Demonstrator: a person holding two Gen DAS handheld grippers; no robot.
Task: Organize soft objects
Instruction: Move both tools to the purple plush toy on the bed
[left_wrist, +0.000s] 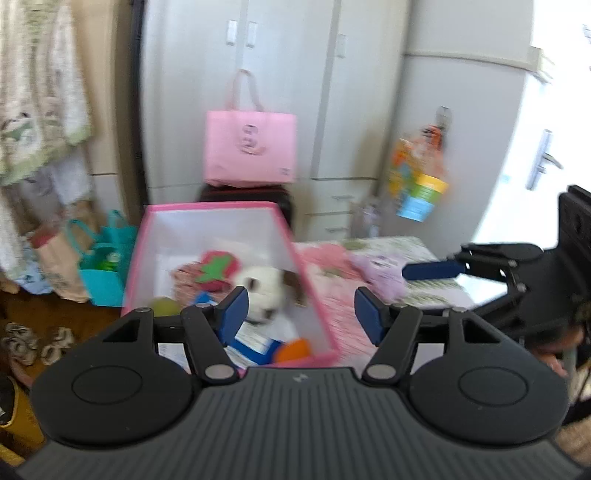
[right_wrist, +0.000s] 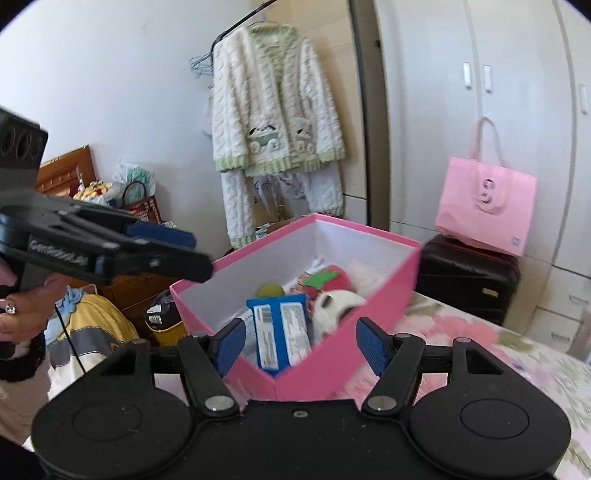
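Left gripper wide and empty above pink box at bed edge, right gripper wide, empty, plush dog inside box

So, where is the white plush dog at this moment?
The white plush dog lies inside the pink box, right of the strawberry plush; the right wrist view shows it beside the blue packet.

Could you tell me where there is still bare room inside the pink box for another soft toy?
The pink box is bare along its far white wall and the corner behind the strawberry plush. Its near half is crowded: blue packet, dog plush, green ball. Both grippers, left and right, are open.
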